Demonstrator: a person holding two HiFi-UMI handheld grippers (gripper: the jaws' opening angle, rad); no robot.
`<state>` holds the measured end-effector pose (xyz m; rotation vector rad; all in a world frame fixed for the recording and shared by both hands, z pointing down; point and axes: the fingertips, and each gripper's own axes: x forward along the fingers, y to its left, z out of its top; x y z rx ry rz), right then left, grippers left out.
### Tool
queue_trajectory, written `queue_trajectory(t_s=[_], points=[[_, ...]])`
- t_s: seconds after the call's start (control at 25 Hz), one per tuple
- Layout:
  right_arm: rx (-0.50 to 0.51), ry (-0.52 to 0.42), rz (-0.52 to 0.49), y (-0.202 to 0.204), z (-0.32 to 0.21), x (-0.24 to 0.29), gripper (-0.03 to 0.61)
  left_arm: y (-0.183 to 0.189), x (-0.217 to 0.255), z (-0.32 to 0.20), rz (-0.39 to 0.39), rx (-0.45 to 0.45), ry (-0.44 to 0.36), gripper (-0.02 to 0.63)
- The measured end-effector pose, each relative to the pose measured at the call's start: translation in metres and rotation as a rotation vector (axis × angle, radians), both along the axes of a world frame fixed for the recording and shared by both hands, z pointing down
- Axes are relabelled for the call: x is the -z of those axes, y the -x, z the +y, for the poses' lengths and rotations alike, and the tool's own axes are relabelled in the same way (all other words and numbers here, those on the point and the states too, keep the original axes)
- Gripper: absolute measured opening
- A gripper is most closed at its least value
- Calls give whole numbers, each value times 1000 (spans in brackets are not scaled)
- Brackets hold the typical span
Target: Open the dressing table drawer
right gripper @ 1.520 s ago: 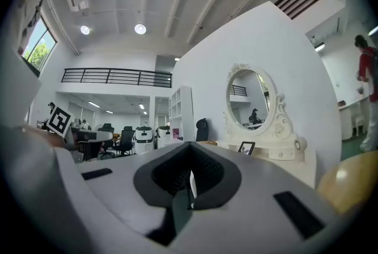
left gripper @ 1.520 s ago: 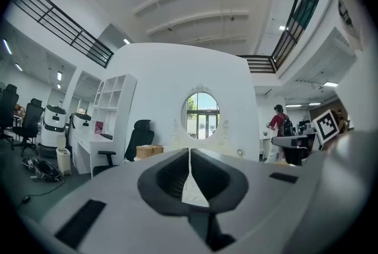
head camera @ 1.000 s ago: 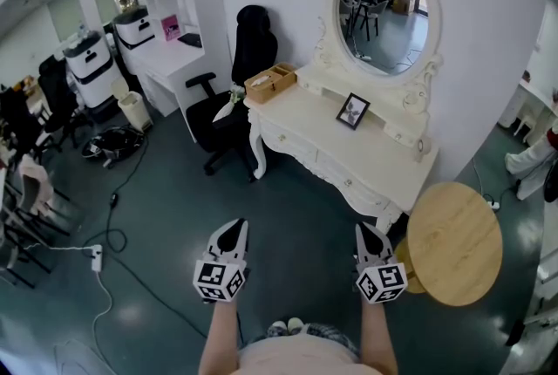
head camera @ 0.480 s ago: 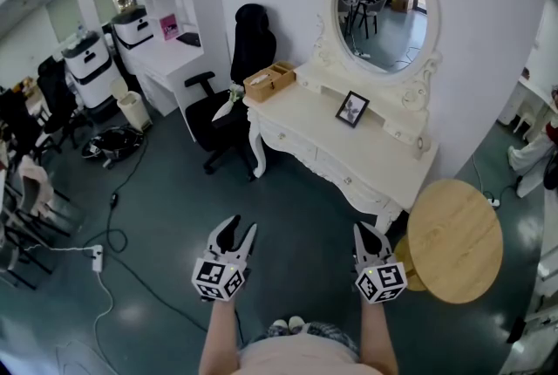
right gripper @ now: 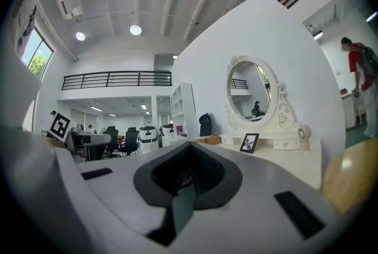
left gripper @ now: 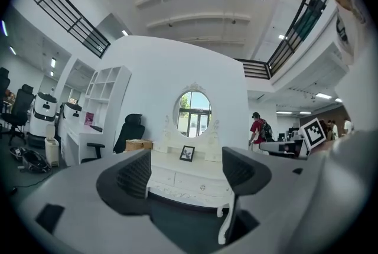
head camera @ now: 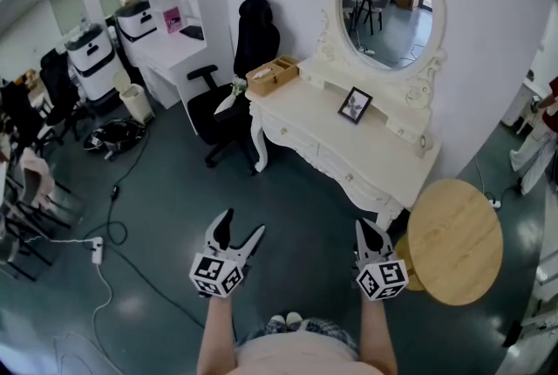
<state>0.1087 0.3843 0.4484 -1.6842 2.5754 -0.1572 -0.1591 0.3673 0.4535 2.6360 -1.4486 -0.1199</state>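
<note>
Well short of the dressing table (head camera: pixel 324 127), the left gripper (head camera: pixel 243 225) is opening its empty jaws wide; the right gripper (head camera: pixel 364 228) is pinching shut on nothing. The drawer (head camera: pixel 347 176) is sitting closed in the dressing table's front.

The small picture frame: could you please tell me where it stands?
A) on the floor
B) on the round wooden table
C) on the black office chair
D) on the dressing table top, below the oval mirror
D: in the head view the picture frame stands on the white top of the dressing table, just below the oval mirror.
</note>
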Motion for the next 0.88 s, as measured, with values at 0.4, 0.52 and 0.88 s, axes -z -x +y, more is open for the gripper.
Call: queue_trajectory(t_s=[0.4, 0.52, 0.88], points=[[23, -8, -14, -7, -21, -1, 12, -1, -8, -15, -1, 31, 4, 362], [25, 0, -14, -12, -28, -6, 12, -8, -11, -23, 20, 28, 20, 362], [13, 18, -37, -24, -70, -15, 12, -17, -18, -66, -2, 18, 37, 362]])
